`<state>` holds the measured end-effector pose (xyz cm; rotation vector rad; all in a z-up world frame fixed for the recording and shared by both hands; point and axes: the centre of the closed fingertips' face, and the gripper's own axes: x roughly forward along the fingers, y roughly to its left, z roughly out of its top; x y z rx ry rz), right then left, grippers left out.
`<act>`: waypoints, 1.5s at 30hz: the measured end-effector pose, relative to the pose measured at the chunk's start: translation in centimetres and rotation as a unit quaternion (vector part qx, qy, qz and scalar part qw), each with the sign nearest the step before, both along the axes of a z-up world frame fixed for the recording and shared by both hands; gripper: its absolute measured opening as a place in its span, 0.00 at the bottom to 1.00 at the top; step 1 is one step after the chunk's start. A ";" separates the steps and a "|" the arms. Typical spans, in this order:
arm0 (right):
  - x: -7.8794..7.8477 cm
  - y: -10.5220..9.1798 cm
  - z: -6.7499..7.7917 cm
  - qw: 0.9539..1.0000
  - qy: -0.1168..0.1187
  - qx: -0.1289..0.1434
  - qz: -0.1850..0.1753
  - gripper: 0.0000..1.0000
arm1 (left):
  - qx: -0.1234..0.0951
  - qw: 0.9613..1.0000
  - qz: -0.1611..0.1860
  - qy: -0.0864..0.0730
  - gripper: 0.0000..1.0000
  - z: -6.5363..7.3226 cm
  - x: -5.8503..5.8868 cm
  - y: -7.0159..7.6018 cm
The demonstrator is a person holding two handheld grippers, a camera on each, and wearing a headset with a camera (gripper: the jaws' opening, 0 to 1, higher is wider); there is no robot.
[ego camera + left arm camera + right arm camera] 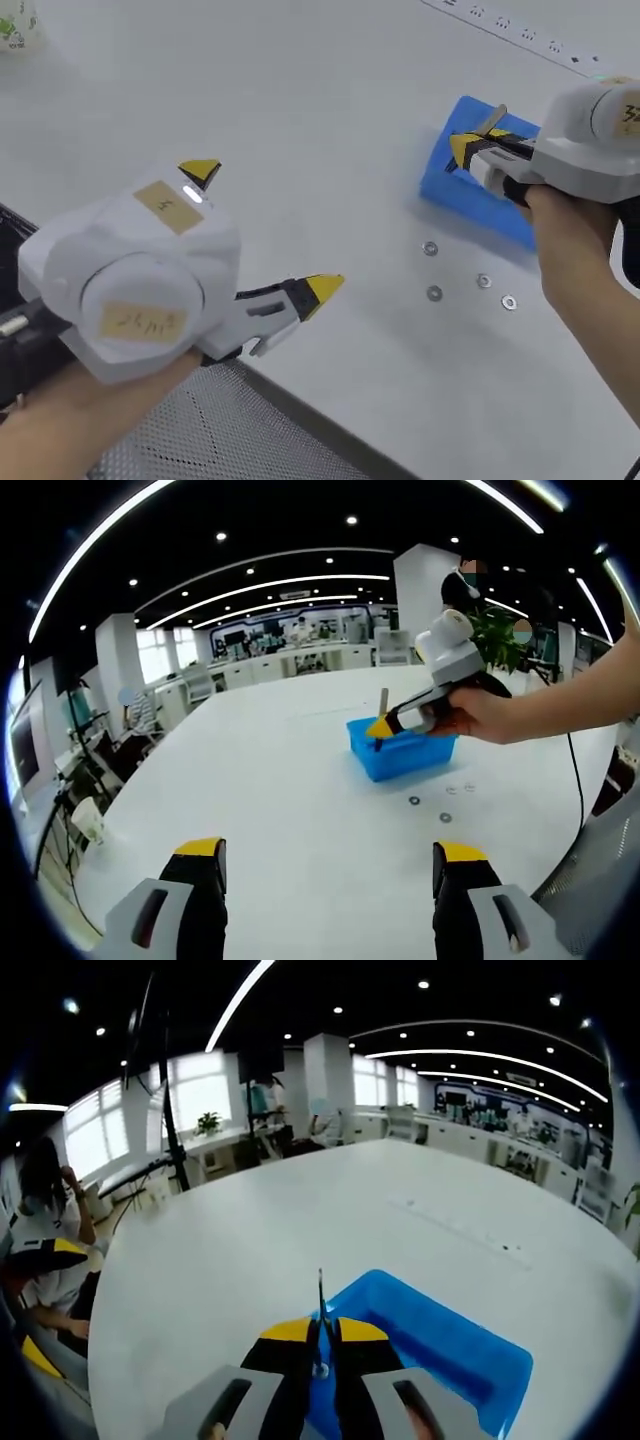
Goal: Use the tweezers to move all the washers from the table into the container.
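- Washers [434,293]: four lie loose on the tabletop [300,120], clustered just beside the blue container [475,200], on its near side. We see none inside, though pt of the interior is hidden, so we judge the job barely begun.
- Right claw [462,150] is clamped tight on the tweezers [492,122], above the container. A thin tool needs a firm pinch or it'd twist.
- Tweezers stick out past the jaw tips, prob. for reach w/o the bulky claw bumping the tabletop. Whether they hold a washer, we can't tell.
- Left claw [262,230] hovers spread wide, holding nothing, well apart from the washers. We guess it's parked to keep the work area free.
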<state>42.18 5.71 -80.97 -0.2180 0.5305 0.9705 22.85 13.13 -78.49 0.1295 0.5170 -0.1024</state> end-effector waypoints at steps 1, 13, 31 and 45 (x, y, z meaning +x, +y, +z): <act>-0.1 0.0 0.5 1.000 -0.003 0.002 0.001 0.04 | 0.000 1.000 -0.001 0.000 0.86 0.0 0.0 0.0; -3.2 -0.5 4.8 0.999 -0.017 0.044 0.018 0.03 | 0.001 1.000 0.003 -0.007 0.87 0.3 0.0 0.2; -7.3 -2.7 1.2 0.999 0.019 0.031 0.018 0.03 | 0.001 1.000 0.005 -0.009 0.88 0.3 0.0 0.3; -7.6 -2.9 -1.2 0.999 0.027 0.004 0.017 0.04 | 0.001 1.000 0.005 -0.007 0.88 0.2 0.0 0.3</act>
